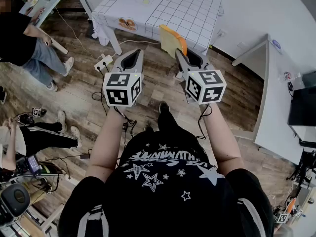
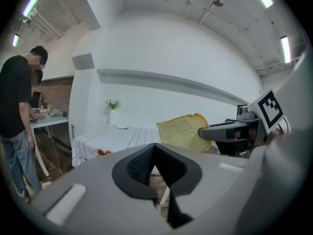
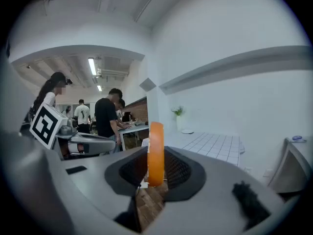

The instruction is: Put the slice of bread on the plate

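My right gripper (image 1: 181, 53) is shut on a slice of bread (image 1: 173, 39) with an orange crust, held upright and edge-on between the pads (image 3: 156, 151). The left gripper view shows the slice's (image 2: 183, 131) pale face, off to the right of that gripper. My left gripper (image 1: 131, 59) stands beside the right one at the same height, its jaws closed together with nothing between them. Both hang over the wooden floor, short of the table (image 1: 187, 14). A small white plate (image 2: 122, 127) lies far back on the table, and the right gripper view shows it (image 3: 187, 131) too.
The table has a white grid-pattern cloth with a printed picture (image 1: 127, 23) near its front left corner. A small vase with a plant (image 2: 113, 112) stands by the plate. A power strip (image 1: 103, 61) and cables lie on the floor. People (image 1: 24, 38) stand at left. A white desk (image 1: 276, 98) is at right.
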Action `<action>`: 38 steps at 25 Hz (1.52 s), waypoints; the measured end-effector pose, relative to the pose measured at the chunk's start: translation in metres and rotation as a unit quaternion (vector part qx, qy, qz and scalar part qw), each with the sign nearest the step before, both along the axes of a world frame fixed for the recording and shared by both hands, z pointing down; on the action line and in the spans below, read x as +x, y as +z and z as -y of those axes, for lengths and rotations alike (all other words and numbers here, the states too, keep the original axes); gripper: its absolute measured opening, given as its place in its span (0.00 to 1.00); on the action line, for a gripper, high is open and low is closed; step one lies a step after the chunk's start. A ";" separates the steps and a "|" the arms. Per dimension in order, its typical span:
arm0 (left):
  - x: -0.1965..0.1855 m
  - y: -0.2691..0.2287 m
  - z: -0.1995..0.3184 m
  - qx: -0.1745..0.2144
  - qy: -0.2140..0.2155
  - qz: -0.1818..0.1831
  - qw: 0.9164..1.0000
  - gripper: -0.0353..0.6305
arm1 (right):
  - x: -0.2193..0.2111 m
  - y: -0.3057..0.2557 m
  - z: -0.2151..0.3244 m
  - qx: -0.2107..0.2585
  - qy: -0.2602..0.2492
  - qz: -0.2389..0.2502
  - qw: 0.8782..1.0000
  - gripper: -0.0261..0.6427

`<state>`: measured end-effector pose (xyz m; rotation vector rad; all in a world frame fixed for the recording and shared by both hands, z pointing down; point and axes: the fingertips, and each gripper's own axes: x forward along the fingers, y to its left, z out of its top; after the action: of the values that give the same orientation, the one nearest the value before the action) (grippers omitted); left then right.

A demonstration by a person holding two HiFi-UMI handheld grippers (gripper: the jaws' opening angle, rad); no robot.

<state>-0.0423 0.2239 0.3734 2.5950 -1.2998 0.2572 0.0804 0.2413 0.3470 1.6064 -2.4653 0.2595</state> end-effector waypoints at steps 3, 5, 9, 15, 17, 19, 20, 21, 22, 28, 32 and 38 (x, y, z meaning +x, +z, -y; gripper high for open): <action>0.003 0.001 0.002 -0.001 -0.002 -0.005 1.000 0.06 | 0.000 0.000 0.000 0.002 -0.003 0.000 1.000 0.18; 0.005 0.000 0.004 -0.001 -0.003 -0.007 1.000 0.06 | 0.000 0.002 0.000 0.002 -0.007 -0.002 1.000 0.18; 0.010 0.002 0.006 -0.001 0.001 0.000 1.000 0.06 | -0.001 0.006 0.005 -0.002 -0.012 -0.007 1.000 0.18; 0.007 0.003 0.016 -0.006 -0.003 -0.001 1.000 0.06 | -0.003 0.005 0.016 -0.003 -0.015 -0.010 1.000 0.18; 0.005 0.003 0.019 -0.008 -0.005 -0.002 1.000 0.06 | -0.005 0.006 0.020 -0.005 -0.018 -0.012 1.000 0.18; 0.003 0.006 0.023 -0.011 -0.008 -0.003 1.000 0.06 | -0.007 0.008 0.023 -0.007 -0.021 -0.013 1.000 0.18; 0.003 0.007 0.025 -0.013 -0.010 -0.004 1.000 0.06 | -0.007 0.009 0.025 -0.008 -0.023 -0.014 1.000 0.18; 0.002 0.009 0.027 -0.015 -0.012 -0.004 1.000 0.06 | -0.007 0.011 0.027 -0.009 -0.025 -0.013 1.000 0.18; 0.002 0.010 0.030 -0.017 -0.014 -0.004 1.000 0.06 | -0.007 0.012 0.030 -0.009 -0.027 -0.012 1.000 0.18; 0.011 0.003 0.056 -0.001 -0.020 -0.021 1.000 0.06 | 0.006 0.012 0.060 -0.008 -0.033 0.004 0.999 0.18; 0.029 0.000 0.081 0.003 -0.021 -0.011 1.000 0.06 | 0.030 0.008 0.088 -0.004 -0.033 0.013 0.999 0.18; 0.069 -0.009 0.118 0.022 -0.011 -0.007 1.000 0.06 | 0.074 0.008 0.132 -0.002 -0.032 0.033 0.999 0.18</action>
<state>0.0269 0.1059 0.3639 2.6131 -1.3424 0.2090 0.1548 0.1096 0.3553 1.5378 -2.5578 0.3132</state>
